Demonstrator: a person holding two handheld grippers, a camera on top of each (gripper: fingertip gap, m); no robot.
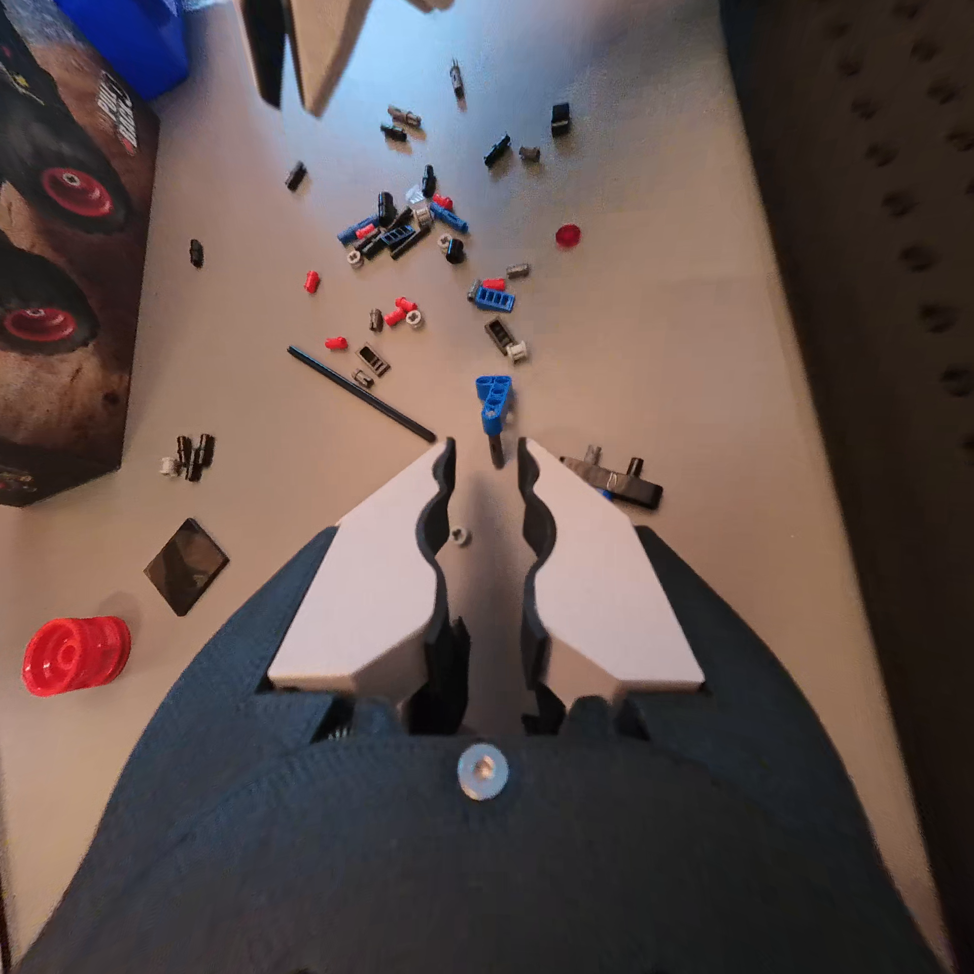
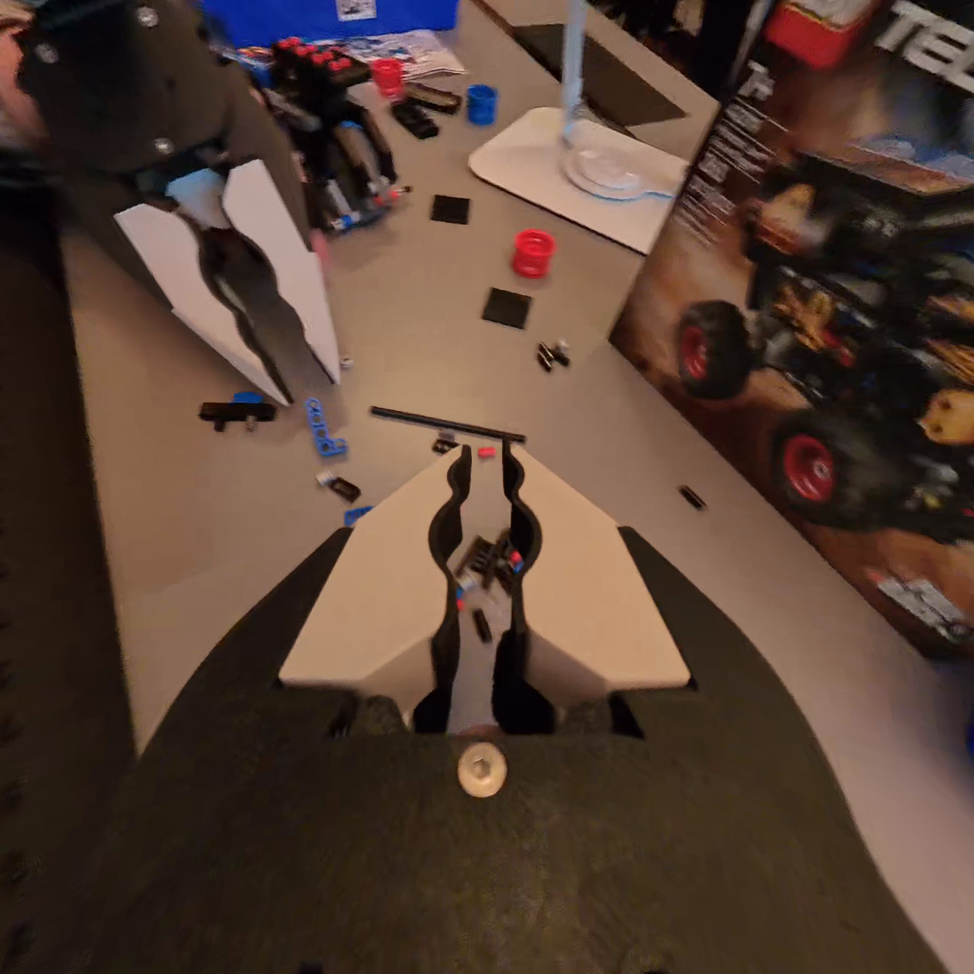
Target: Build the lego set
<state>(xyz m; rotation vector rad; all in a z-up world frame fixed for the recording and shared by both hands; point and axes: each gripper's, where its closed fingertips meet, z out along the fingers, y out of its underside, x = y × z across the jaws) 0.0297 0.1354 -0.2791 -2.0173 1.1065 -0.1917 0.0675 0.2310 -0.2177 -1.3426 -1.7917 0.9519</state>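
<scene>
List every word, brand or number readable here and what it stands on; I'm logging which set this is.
I don't quote writing; here is what bears it.
Set box: large pale lettering at the top, blurred small print on the side.
White sticker on the blue bin: too small to read.
Printed leaflets: too blurred to read.
Loose pieces: no writing visible.
</scene>
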